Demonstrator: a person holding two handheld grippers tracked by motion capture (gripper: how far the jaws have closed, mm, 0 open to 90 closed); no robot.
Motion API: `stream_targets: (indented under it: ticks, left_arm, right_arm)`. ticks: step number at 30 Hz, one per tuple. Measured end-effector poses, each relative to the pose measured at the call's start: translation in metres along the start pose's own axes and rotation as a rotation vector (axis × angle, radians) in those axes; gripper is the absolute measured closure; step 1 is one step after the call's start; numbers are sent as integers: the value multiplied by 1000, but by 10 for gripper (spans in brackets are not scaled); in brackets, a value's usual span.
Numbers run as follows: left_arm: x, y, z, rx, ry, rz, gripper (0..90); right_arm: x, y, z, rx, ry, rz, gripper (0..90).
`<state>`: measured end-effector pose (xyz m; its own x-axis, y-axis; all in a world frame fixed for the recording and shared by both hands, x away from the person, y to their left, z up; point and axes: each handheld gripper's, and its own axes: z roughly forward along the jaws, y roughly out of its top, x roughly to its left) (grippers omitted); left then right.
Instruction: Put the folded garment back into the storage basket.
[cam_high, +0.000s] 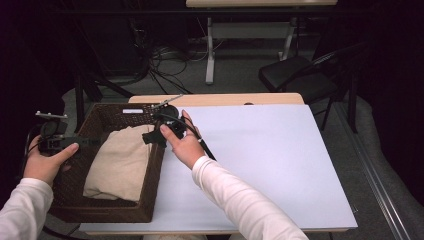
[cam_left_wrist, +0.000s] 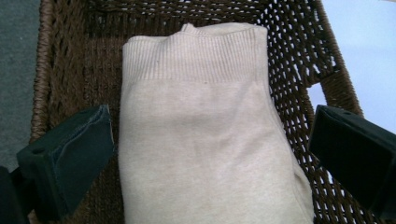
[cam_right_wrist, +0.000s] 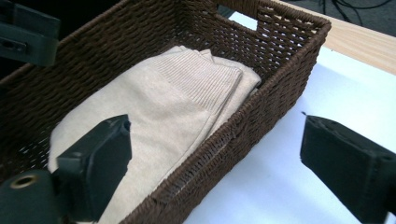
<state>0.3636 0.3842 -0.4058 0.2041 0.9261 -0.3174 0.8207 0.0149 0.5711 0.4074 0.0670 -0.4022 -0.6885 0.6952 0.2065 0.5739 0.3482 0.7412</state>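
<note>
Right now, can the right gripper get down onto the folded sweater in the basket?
Probably yes. The right gripper is open at the near wall of the basket, and the beige sweater lies uncovered inside. That wall sits between its jaws, so it must shift inward first.

rough woven wicker basket (cam_right_wrist: 261, 100) holds soft ribbed knit sweater (cam_left_wrist: 205, 135); smooth matt white tabletop (cam_high: 270, 165).

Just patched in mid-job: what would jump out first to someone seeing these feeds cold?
First, the folded beige sweater lying inside the dark brown wicker basket at the table's left edge. Next, both claws stand open: the left claw hovers over the sweater, while the right claw straddles the basket's right wall. The white tabletop lies to the basket's right.
</note>
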Motion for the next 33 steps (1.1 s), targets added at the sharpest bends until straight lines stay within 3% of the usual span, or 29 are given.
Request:
stream_targets:
  ticks: [4,8,13,20,26,30,33]
  left_arm:
    - [-9,-5,-5,-11,-16,12,4]
    - [-17,-10,-11,-19,-1,17,4]
    - [-27,-16,-15,-32,0,9,4]
    - [-46,-24,-17,-37,-21,48,4]
    - [-66,-32,-16,-45,-11,79,4]
    - [-79,-36,-15,-49,-35,109,4]
    - [-89,-39,-13,-55,-51,124,4]
  right_arm:
    - [-4,-1,-11,7,-14,-26,25]
    - [-6,-6,-23,-3,-54,-55,4]
    - [-11,-12,-40,-20,-90,-57,0]
    - [-29,-23,-69,-31,-138,-70,0]
    - [-49,-41,-95,-36,-169,-52,0]
    - [-60,-53,-111,-33,-155,-28,0]
    - [-69,-62,-123,-32,-175,-17,0]
